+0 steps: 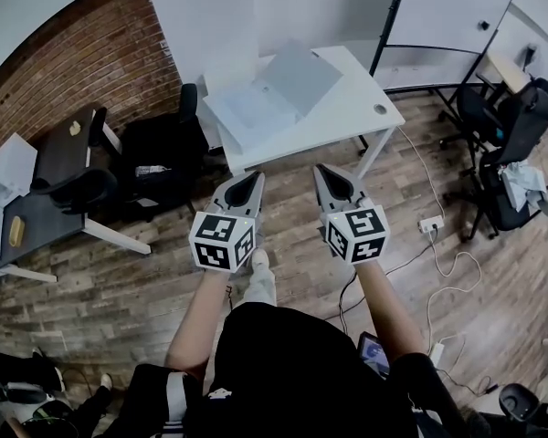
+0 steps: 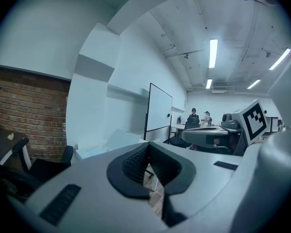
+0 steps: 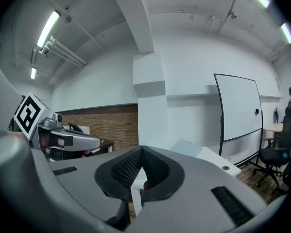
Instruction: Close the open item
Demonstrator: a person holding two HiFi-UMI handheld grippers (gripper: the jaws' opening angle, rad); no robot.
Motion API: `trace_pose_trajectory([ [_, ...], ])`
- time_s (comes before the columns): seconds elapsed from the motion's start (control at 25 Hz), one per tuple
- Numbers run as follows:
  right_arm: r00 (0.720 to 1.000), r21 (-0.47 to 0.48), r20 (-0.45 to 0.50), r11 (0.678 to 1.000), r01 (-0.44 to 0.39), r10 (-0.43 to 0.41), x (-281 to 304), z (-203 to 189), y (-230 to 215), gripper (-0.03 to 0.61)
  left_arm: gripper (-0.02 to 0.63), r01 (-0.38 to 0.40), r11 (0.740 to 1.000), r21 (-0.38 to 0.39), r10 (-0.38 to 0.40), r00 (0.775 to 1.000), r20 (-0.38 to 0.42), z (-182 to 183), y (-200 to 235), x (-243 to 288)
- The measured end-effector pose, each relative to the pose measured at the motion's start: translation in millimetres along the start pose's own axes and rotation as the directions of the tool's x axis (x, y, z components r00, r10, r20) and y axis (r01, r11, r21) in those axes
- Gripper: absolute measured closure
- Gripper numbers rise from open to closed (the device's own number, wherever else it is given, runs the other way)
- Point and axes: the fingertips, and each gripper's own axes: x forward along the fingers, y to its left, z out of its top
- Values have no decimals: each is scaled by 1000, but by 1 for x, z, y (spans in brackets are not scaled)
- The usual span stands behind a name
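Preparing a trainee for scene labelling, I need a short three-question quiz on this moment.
1. True or false: the box on the white table is already closed.
2. Which one holds something? A) left gripper B) right gripper C) neither
3. Fill in: the wall at the head view's left is built of ____.

Key: 1 false; 2 C, both shut and empty; 3 brick.
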Motion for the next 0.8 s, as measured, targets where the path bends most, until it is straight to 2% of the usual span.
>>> trace_pose_trajectory([
  [0.8, 998, 26, -50, 999, 43, -42, 187, 24, -78, 540, 603, 40, 998, -42, -41, 999, -33, 38, 139, 152],
])
